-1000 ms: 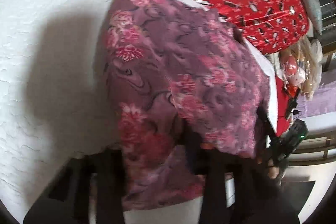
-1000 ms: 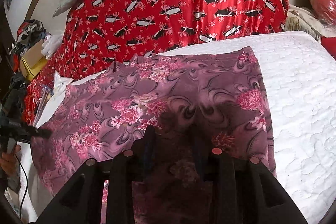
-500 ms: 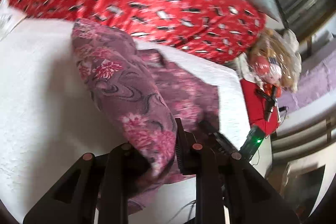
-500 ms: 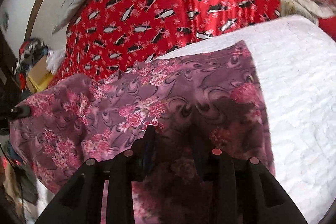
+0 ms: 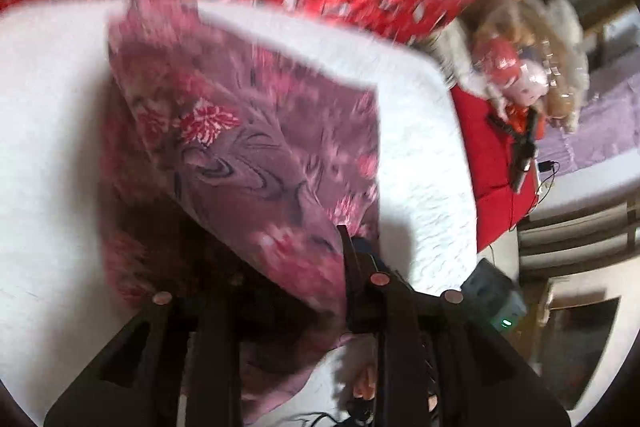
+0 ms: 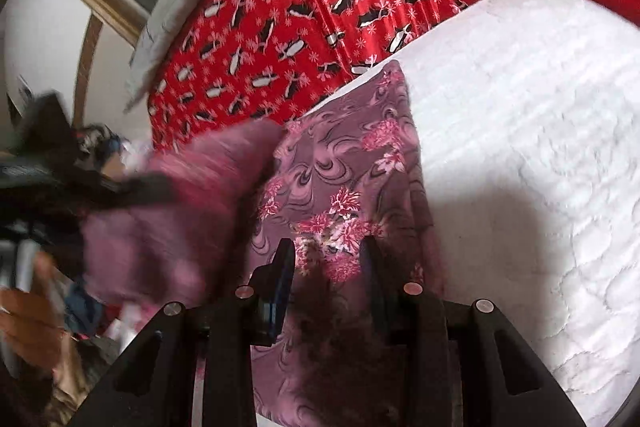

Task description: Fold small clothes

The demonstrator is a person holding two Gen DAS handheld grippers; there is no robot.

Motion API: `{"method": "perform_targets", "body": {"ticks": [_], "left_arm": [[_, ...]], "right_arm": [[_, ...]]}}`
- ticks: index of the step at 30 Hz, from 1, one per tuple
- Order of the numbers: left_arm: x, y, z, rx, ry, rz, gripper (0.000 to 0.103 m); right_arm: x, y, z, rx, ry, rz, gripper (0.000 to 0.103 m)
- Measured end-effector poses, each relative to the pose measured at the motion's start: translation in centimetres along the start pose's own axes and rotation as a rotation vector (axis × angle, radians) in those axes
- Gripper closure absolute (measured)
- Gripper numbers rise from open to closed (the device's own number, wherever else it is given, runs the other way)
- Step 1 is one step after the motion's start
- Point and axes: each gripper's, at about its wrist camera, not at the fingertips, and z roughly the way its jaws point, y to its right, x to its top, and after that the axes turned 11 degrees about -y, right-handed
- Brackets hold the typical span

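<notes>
A purple garment with pink flowers (image 5: 256, 147) lies on the white quilted bed (image 5: 48, 155). My left gripper (image 5: 304, 267) is shut on one edge of it and holds that part lifted and folded across the rest. In the right wrist view the garment (image 6: 352, 179) lies flat, with the lifted part (image 6: 180, 211) blurred at the left. My right gripper (image 6: 326, 255) is low over the near edge with its jaws apart, the cloth between and under them. My right gripper (image 5: 492, 295) also shows at the lower right of the left wrist view.
A red quilt with black and white print (image 6: 304, 11) is piled at the back of the bed. A doll in plastic wrap (image 5: 516, 75) and a red cushion (image 5: 492, 155) lie off the bed's right side. The person's hand (image 6: 32, 323) shows at the lower left.
My left gripper has swung the lifted side of the garment over towards the right gripper. The right gripper has stayed at the near edge and tilted.
</notes>
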Motion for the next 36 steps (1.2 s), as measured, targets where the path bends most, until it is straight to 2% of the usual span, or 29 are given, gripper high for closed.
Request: {"method": "perform_targets", "body": {"ticks": [1, 3, 6, 8, 11, 14, 15, 17, 19, 22, 25, 27, 28, 29, 30, 31, 33, 36], "left_arm": [[0.1, -0.3, 1.2, -0.003, -0.034, -0.028, 0.073], [0.0, -0.5, 2.1, -0.023, -0.058, -0.052, 0.067], [-0.5, -0.2, 0.9, -0.039, -0.073, -0.04, 0.061], [-1.1, -0.2, -0.6, -0.061, -0.072, -0.027, 0.061], [-1.9, -0.4, -3.9, -0.084, -0.025, 0.011, 0.056], [-2.4, -1.6, -7.1, -0.029, 0.074, 0.032, 0.049], [-2.5, -2.6, -7.9, -0.006, 0.108, 0.019, 0.043], [-2.7, -5.7, -8.7, 0.015, 0.147, -0.047, 0.043], [-2.9, -8.8, -8.3, -0.021, 0.139, -0.13, 0.043], [-3.7, -11.7, -6.6, -0.101, 0.124, -0.234, 0.043], [-4.5, -13.0, -5.0, -0.131, 0.11, -0.286, 0.043], [-4.8, -13.4, -4.1, -0.154, 0.102, -0.307, 0.043], [-4.9, -13.5, -3.8, -0.156, 0.099, -0.313, 0.043], [-5.1, -13.5, -3.5, -0.155, 0.096, -0.315, 0.043], [-5.0, -13.1, -3.3, -0.157, 0.095, -0.314, 0.043], [-5.1, -13.0, -3.1, -0.162, 0.095, -0.307, 0.043], [-5.1, -12.6, -3.0, -0.145, 0.095, -0.286, 0.043], [-4.7, -12.0, -2.4, -0.098, 0.074, -0.257, 0.043]], "right_arm": [[0.0, 0.3, -0.1, 0.017, 0.003, 0.011, 0.068], [0.1, 0.6, -0.2, 0.036, 0.002, 0.021, 0.068], [0.0, 0.7, -0.2, 0.05, -0.001, 0.019, 0.068], [0.0, 0.9, -0.2, 0.068, -0.005, 0.028, 0.068], [0.3, 1.4, -0.2, 0.099, -0.022, 0.059, 0.068], [0.6, 1.6, -0.3, 0.105, -0.051, 0.088, 0.068], [0.8, 1.5, -0.6, 0.096, -0.061, 0.102, 0.069], [1.5, 0.8, -1.7, 0.058, -0.043, 0.127, 0.064], [2.8, -1.5, -3.1, 0.027, 0.006, 0.049, 0.06], [4.7, -6.8, -2.7, -0.032, -0.023, -0.136, 0.038], [5.0, -11.5, -0.4, -0.115, -0.073, -0.32, 0.034], [4.1, -14.0, 2.1, -0.202, -0.134, -0.447, 0.033], [3.6, -14.7, 3.0, -0.259, -0.148, -0.492, 0.036], [3.0, -15.3, 4.1, -0.353, -0.145, -0.551, 0.039], [2.7, -15.3, 4.7, -0.43, -0.133, -0.581, 0.068], [3.1, -14.5, 4.7, -0.407, -0.144, -0.543, 0.084], [4.4, -11.2, 2.8, -0.276, -0.112, -0.34, 0.085], [5.7, -4.3, 0.5, -0.188, -0.083, -0.009, 0.086]]}}
